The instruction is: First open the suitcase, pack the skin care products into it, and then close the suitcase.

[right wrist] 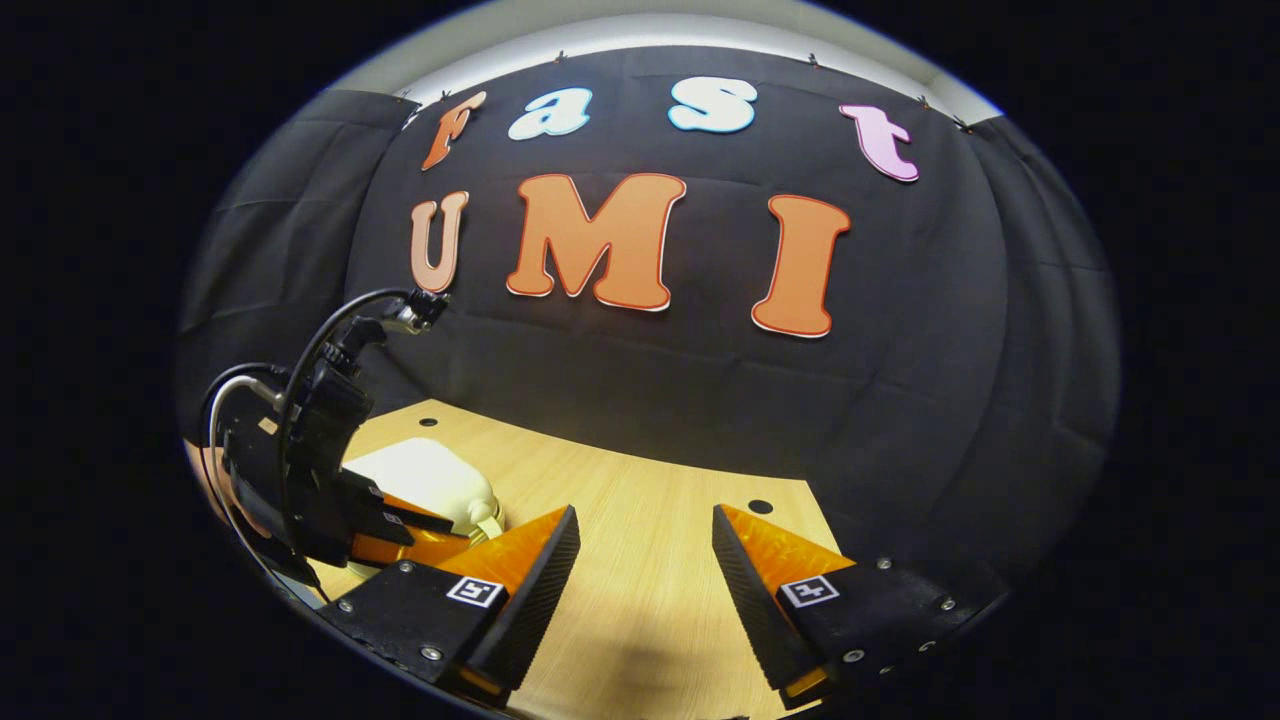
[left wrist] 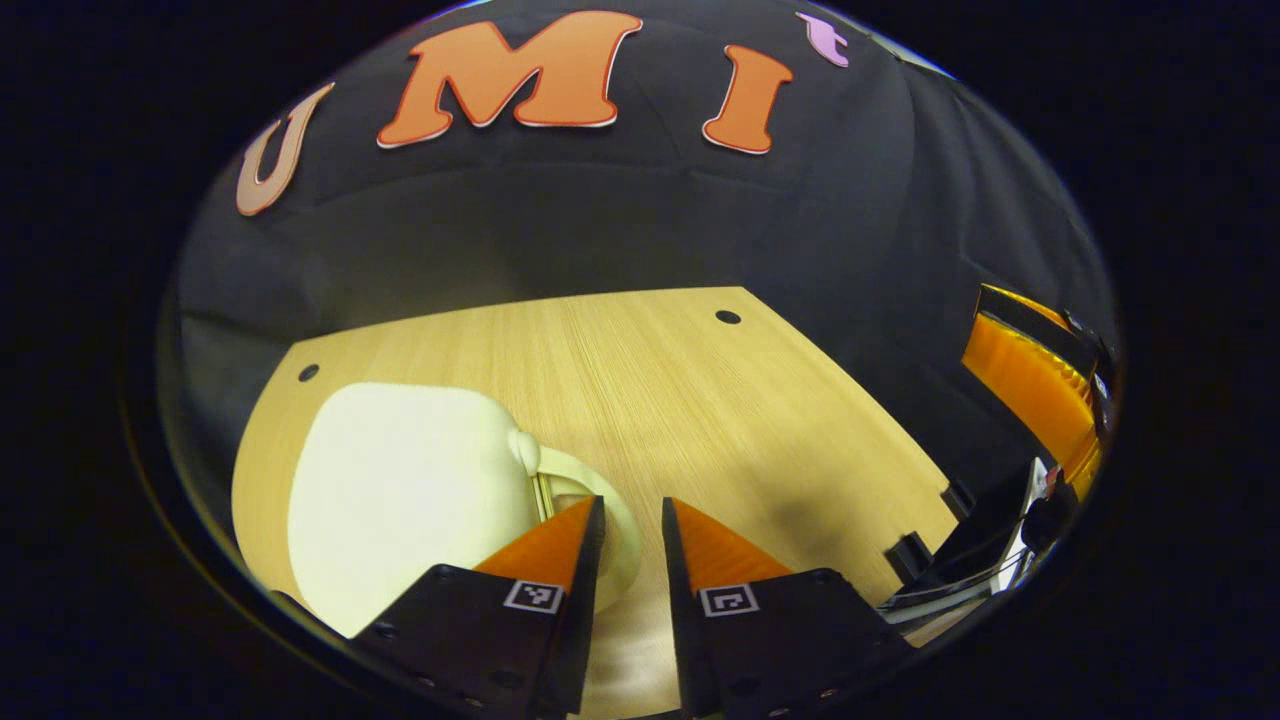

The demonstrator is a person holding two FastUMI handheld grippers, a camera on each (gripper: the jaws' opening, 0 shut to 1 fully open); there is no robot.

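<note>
Bench (left wrist: 700, 400) is pale wood-grain laminate, bare at the middle. Suitcase (left wrist: 400, 480) – small, cream, smooth rounded hard shell – sits closed near the bench's left edge, with a handle and latch on its right side. My left gripper (left wrist: 632, 520) is just beside that handle, fingers slightly apart, holding nothing. My right gripper (right wrist: 645, 540) hovers over mid-bench, fingers spread wide, empty. Next, I reckon – catch the latch squarely, steady the slick shell.
</note>
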